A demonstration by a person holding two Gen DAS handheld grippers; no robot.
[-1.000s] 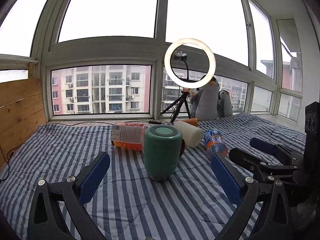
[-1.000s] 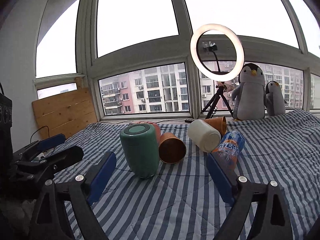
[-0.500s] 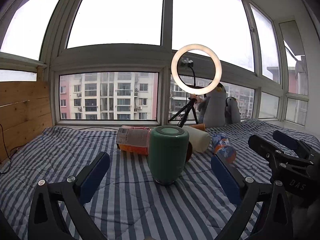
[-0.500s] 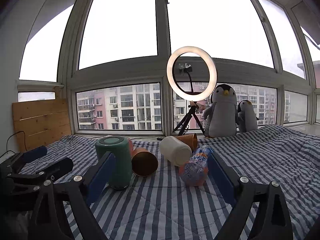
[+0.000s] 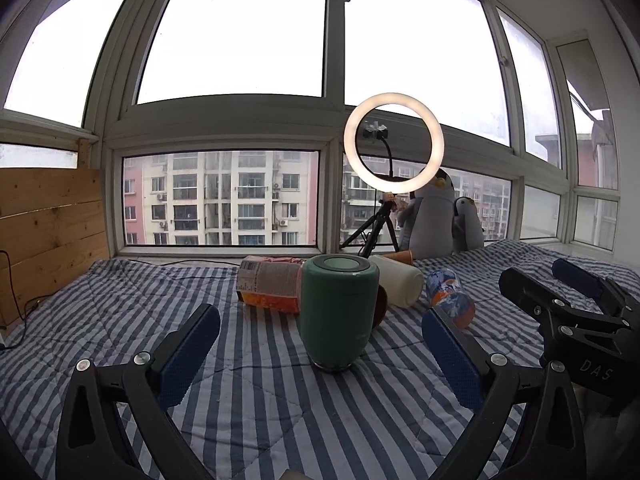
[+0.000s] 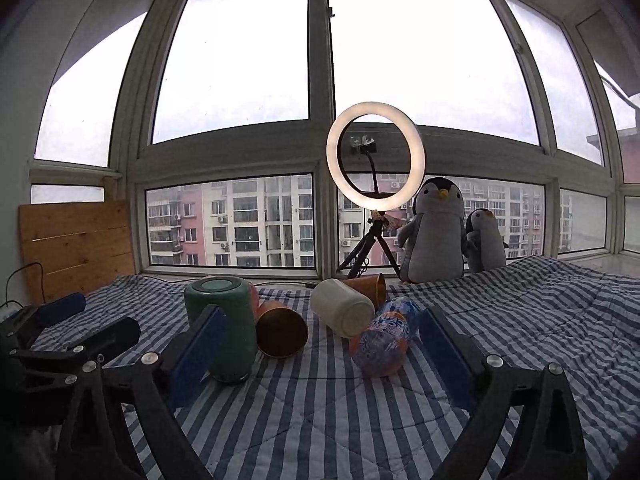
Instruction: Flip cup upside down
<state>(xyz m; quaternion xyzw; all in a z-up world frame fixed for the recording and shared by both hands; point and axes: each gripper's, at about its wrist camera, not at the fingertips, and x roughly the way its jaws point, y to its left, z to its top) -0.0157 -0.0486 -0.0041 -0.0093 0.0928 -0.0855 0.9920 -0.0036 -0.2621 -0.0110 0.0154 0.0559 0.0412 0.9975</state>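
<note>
A green cup [image 5: 339,312] stands on end on the striped blanket, its flat end up; it also shows in the right wrist view [image 6: 224,326]. My left gripper [image 5: 320,354] is open and empty, its jaws wide apart, a little short of the cup. My right gripper [image 6: 320,354] is open and empty, further right, with its left finger in front of the cup. The right gripper shows at the right of the left wrist view [image 5: 560,296]. The left gripper shows at the left of the right wrist view [image 6: 80,324].
Behind the green cup lie an orange snack packet [image 5: 270,286], a copper cup [image 6: 282,332], a white jar [image 6: 344,308], another copper cup [image 6: 370,286] and a plastic soda bottle [image 6: 386,338]. A ring light on a tripod [image 6: 375,156] and two plush penguins [image 6: 438,230] stand by the window.
Both cameras have tilted up and drawn back a little. The right gripper has swung right, so the cup sits further left in its view. The cup has not moved.
</note>
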